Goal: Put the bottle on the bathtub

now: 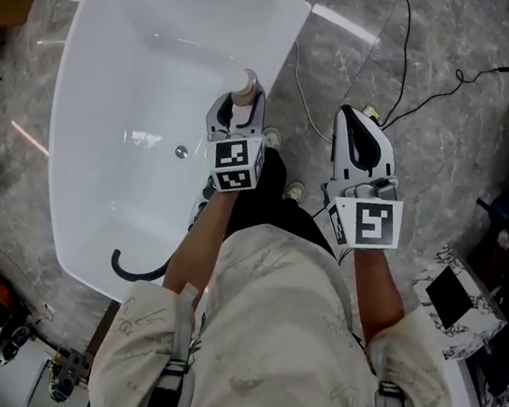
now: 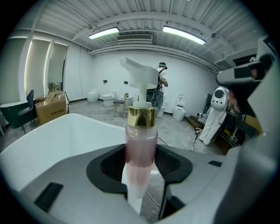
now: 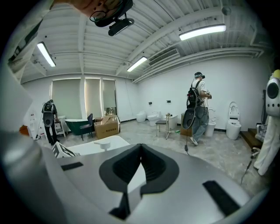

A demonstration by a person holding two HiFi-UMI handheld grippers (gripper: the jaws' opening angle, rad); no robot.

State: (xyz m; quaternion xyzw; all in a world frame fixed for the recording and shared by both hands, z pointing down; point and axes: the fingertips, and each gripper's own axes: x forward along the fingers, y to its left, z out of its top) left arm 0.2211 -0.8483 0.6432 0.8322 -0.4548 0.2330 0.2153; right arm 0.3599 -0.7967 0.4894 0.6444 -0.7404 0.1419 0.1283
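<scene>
A clear pump bottle (image 2: 141, 148) with pink liquid, a gold collar and a white pump head stands upright between the jaws of my left gripper (image 2: 142, 175), which is shut on it. From the head view the left gripper (image 1: 236, 114) holds the bottle (image 1: 243, 85) above the near right rim of the white bathtub (image 1: 97, 62). The bottle looks lifted, not resting on the rim. My right gripper (image 1: 357, 132) hangs over the grey floor to the right of the tub, jaws shut with nothing between them (image 3: 140, 168).
A black hose (image 1: 133, 269) lies in the tub's near end, a drain (image 1: 180, 151) at its middle. Cables (image 1: 407, 69) run over the marble floor. A marbled box (image 1: 456, 299) stands at right. Another person (image 3: 198, 109), toilets and a cardboard box (image 2: 50, 107) are farther off.
</scene>
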